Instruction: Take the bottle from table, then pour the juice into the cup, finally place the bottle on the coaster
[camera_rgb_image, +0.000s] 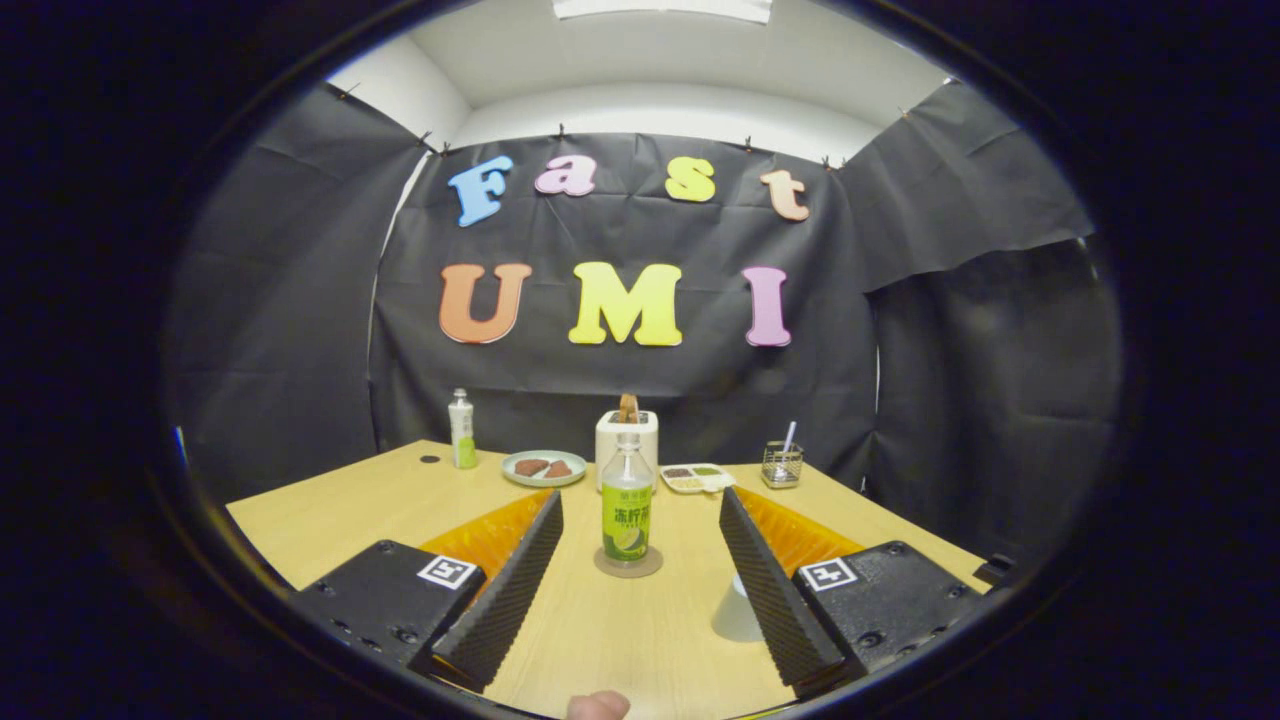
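Bottle (627, 500) stands upright on coaster (628, 563) mid-counter (330, 510), just ahead of & between fingers of hand-held gripper (640, 560) — spread wide, holding nothing — cup (737, 610) touching right finger; looks like task's done, or not begun.

The gripper (640, 520) is spread wide, touching nothing, and bare table (640, 630) runs between its fingers up to the bottle (627, 500), which stands on the coaster (628, 563) in the middle of that lane. The cup (738, 610) sits against the inner side of the right finger, narrowing that side. Behind the bottle a toaster (627, 440), plate (544, 467), tray (698, 478) and wire holder (781, 465) line the far edge; a second bottle (462, 432) stands toward the far left corner. The left side of the table is open.
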